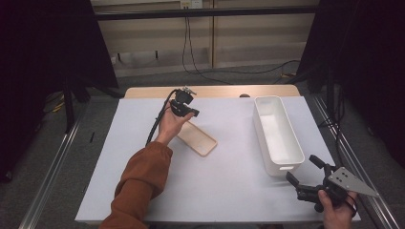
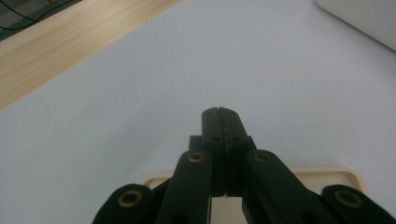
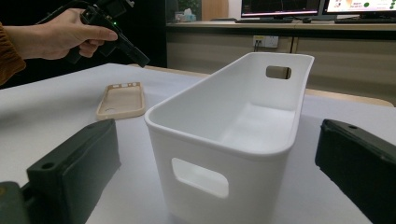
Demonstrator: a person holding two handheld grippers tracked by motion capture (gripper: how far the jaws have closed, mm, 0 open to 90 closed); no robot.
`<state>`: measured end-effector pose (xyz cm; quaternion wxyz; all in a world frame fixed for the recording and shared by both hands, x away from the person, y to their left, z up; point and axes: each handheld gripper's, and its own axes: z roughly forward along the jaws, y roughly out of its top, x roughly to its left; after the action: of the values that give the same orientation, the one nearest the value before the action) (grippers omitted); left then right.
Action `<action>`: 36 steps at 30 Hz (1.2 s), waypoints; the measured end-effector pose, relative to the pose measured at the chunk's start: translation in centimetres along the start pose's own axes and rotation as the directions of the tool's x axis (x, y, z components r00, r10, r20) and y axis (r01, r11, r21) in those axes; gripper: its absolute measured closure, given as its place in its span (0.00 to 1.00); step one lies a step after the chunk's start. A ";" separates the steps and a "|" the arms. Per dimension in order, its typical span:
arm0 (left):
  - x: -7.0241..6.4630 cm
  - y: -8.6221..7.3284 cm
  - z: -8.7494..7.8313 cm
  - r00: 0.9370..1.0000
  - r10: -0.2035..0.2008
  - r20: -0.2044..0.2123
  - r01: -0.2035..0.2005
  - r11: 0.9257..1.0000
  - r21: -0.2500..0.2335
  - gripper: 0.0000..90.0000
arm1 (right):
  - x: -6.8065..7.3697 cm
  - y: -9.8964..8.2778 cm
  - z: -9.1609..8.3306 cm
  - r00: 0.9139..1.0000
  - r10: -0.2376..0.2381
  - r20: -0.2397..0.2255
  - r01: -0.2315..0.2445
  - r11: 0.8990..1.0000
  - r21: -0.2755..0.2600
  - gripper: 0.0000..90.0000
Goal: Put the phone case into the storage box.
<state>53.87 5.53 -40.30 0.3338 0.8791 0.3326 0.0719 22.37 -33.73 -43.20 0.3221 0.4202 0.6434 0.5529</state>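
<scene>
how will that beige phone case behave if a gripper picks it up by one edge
The phone case is a thin open shell, so it is probably light and may flex. It lies flat on the smooth table, so it would likely slide, not tip.

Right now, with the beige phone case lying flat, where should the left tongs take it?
Probably the raised rim of the phone case, at its near long edge, coming from above. It lies hollow side up, so one jaw could go inside the rim. The left tongs are shut and must open first.

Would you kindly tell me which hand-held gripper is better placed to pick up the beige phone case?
The left hand-held gripper: it hangs right above the phone case, jaws shut. The right hand-held gripper sits open beyond the white bin.
</scene>
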 end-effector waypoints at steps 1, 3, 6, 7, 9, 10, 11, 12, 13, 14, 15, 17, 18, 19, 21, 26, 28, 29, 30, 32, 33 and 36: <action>0.1 0.1 0.2 1.000 0.002 -0.005 -0.002 1.000 0.020 1.00 | 0.0 0.0 0.0 1.000 -0.002 -0.001 0.002 1.000 0.001 0.00; 0.2 0.1 0.4 1.000 -0.003 -0.009 0.003 1.000 0.020 1.00 | 0.1 0.0 0.0 1.000 0.003 0.000 -0.003 1.000 -0.002 0.00; 0.4 0.1 0.8 1.000 -0.014 -0.013 0.014 0.999 0.036 1.00 | 0.1 0.0 0.0 1.000 -0.003 -0.002 0.003 1.000 0.000 0.00; 0.4 0.0 1.3 0.999 -0.031 -0.013 0.032 0.998 0.051 1.00 | 0.0 0.0 0.0 1.000 -0.006 -0.002 0.006 1.000 0.001 0.00; 0.4 -0.1 1.6 0.999 -0.028 -0.026 0.030 0.997 0.069 1.00 | 0.0 0.0 0.0 1.000 -0.006 -0.002 0.006 1.000 0.001 0.00; 0.4 -0.1 1.6 0.999 -0.028 -0.026 0.030 0.997 0.069 1.00 | 0.0 0.0 0.0 1.000 -0.007 -0.003 0.007 1.000 0.001 0.00; 0.5 -0.2 1.7 0.999 -0.031 -0.023 0.032 0.997 0.072 1.00 | 0.0 0.0 0.0 1.000 -0.007 -0.003 0.007 1.000 0.002 0.00; 0.5 -0.2 1.8 0.999 -0.037 -0.026 0.039 0.997 0.070 1.00 | 0.0 0.0 0.0 1.000 -0.007 -0.004 0.007 1.000 0.002 0.00; 0.6 -0.3 1.9 0.999 -0.025 -0.028 0.028 0.997 0.079 1.00 | 0.0 0.0 0.0 1.000 -0.006 -0.004 0.006 1.000 0.001 0.00; 0.6 -0.4 2.0 0.999 -0.029 -0.024 0.031 0.996 0.087 1.00 | 0.0 0.0 0.0 1.000 -0.006 -0.004 0.006 1.000 0.001 0.00; 0.6 -0.4 2.1 0.999 -0.013 -0.031 0.016 0.995 0.096 1.00 | 0.0 0.0 0.0 1.000 -0.005 -0.004 0.005 1.000 0.001 0.00; 0.7 -0.7 2.4 0.999 -0.022 -0.028 0.025 0.994 0.105 1.00 | 0.0 0.0 0.0 1.000 -0.005 -0.003 0.005 1.000 0.002 0.00; 0.7 -0.7 2.5 0.999 -0.030 -0.029 0.033 0.994 0.106 1.00 | 0.0 0.0 0.0 1.000 -0.006 -0.004 0.006 1.000 0.002 0.00; 0.8 -0.7 2.5 0.999 -0.017 -0.034 0.021 0.994 0.111 1.00 | 0.0 0.0 0.0 1.000 -0.007 -0.004 0.007 1.000 0.002 0.00; 0.7 -0.8 2.7 0.999 -0.030 -0.034 0.034 0.994 0.104 1.00 | 0.1 0.0 0.0 1.000 -0.007 -0.004 0.007 1.000 0.001 0.00; 0.7 -0.9 3.0 0.999 -0.004 -0.049 0.010 0.992 0.125 1.00 | 0.1 0.0 0.0 1.000 -0.006 -0.002 0.006 1.000 0.003 0.00; 0.8 -1.1 3.1 0.999 -0.010 -0.045 0.016 0.991 0.133 1.00 | 0.0 0.0 0.0 1.000 -0.004 -0.001 0.004 1.000 0.002 0.00; 0.8 -1.1 3.2 0.999 -0.012 -0.047 0.019 0.991 0.131 1.00 | 0.1 0.0 0.0 1.000 -0.001 -0.001 0.001 1.000 0.002 0.00; 0.9 -1.2 3.2 0.999 -0.015 -0.045 0.021 0.991 0.131 1.00 | 0.1 0.0 -0.1 1.000 0.000 -0.002 0.000 1.000 0.001 0.00; 0.8 -1.2 3.3 0.999 -0.017 -0.046 0.023 0.990 0.136 1.00 | 0.1 0.0 -0.1 1.000 -0.001 -0.003 0.001 1.000 0.000 0.00; 0.8 -1.3 3.4 0.999 -0.007 -0.052 0.014 0.990 0.141 1.00 | 0.1 0.0 -0.1 1.000 -0.001 -0.003 0.001 1.000 0.000 0.00; 0.9 -1.4 3.4 0.999 -0.006 -0.052 0.014 0.989 0.144 1.00 | 0.0 0.0 -0.1 1.000 -0.003 -0.002 0.003 1.000 0.001 0.00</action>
<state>55.03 5.07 -43.86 0.2610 0.8971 0.3499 0.0687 22.28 -33.73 -43.23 0.3220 0.4185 0.6448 0.5526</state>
